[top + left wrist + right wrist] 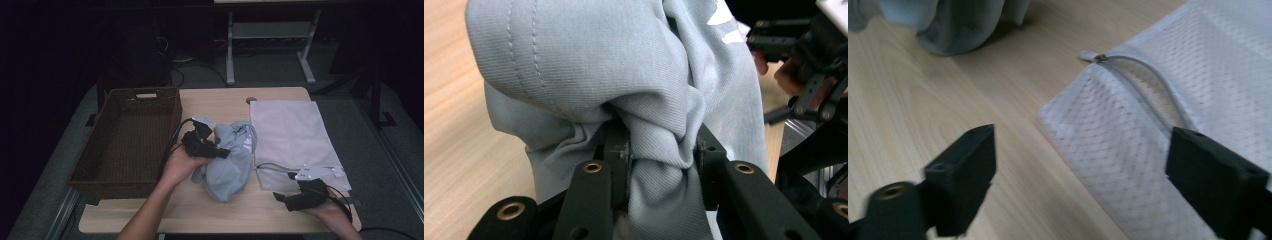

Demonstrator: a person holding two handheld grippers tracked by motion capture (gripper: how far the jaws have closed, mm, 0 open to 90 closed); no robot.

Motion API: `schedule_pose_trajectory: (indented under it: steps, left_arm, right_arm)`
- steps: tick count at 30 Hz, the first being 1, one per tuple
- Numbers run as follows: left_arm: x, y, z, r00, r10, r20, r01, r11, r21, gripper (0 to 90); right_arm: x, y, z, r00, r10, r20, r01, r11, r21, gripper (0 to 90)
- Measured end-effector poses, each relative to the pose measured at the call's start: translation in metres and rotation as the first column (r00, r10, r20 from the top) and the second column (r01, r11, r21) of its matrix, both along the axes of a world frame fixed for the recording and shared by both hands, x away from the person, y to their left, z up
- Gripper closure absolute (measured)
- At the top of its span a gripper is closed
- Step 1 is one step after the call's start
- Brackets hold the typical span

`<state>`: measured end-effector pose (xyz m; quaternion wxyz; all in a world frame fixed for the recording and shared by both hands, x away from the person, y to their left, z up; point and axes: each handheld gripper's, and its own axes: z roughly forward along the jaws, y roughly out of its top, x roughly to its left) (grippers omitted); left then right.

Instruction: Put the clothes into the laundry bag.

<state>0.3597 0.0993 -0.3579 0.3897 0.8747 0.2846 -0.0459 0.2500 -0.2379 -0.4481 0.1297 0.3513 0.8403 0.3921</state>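
Observation:
A light blue-grey garment [231,162] lies bunched in the middle of the wooden table [220,102]. My left gripper [220,151] is shut on a fold at its left side. In the left gripper view the two jaws pinch a thick twist of the garment [624,75], with the left gripper [659,147] deep in the cloth. A white mesh bag [290,130] lies flat to the right. My right gripper [284,186] hovers open at its near left corner. In the right gripper view the right gripper [1083,170] straddles the corner of the mesh bag [1198,75], near the zipper [1140,82].
A dark wicker basket [125,145] with nothing in it stands at the left edge of the table. A small round disc [251,100] lies by the bag's far corner. Bare wood shows along the front edge. Desk legs and cables stand on the floor beyond.

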Motion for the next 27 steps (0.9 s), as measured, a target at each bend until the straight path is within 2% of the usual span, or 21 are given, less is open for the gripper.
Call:
schedule_pose_trajectory:
  steps: [4,7,10,15,17,21,27]
  left_arm:
    - [0.001,0.004,-0.002,1.0,0.005,-0.004,-0.005,0.9999,-0.011,67.6]
    - [0.002,0.007,-0.003,0.9999,0.01,-0.008,-0.01,0.9998,-0.016,67.6]
    - [0.002,0.008,-0.004,0.9999,0.007,-0.012,-0.007,0.9998,-0.016,67.6]
    - [0.002,0.008,-0.005,0.9999,-0.002,-0.015,0.002,0.9999,-0.011,67.6]
    - [0.002,0.008,-0.004,0.9999,-0.005,-0.013,0.005,0.9999,-0.012,67.6]
    - [0.003,0.009,-0.004,0.9999,-0.006,-0.016,0.006,0.9998,-0.018,67.6]
    - [0.004,0.012,-0.004,0.9998,-0.006,-0.017,0.006,0.9998,-0.018,67.6]
  right_arm:
    - [0.002,-0.011,0.004,0.9995,-0.03,0.002,0.03,0.9995,0.012,28.6]
    - [0.004,-0.022,0.005,0.9981,-0.059,0.013,0.06,0.998,-0.021,41.8]
    - [0.006,-0.033,0.005,0.9961,-0.088,0.002,0.088,0.9955,-0.034,55.2]
    - [0.011,-0.054,0.005,0.9872,-0.159,-0.015,0.158,0.9851,-0.069,75.9]
    - [0.013,-0.061,0.003,0.9857,-0.168,-0.016,0.166,0.9817,-0.094,82.7]
    - [0.015,-0.07,-0.003,0.9855,-0.165,-0.039,0.157,0.9754,-0.154,88.9]
    - [0.017,-0.072,-0.008,0.988,-0.134,-0.078,0.118,0.9773,-0.176,89.4]
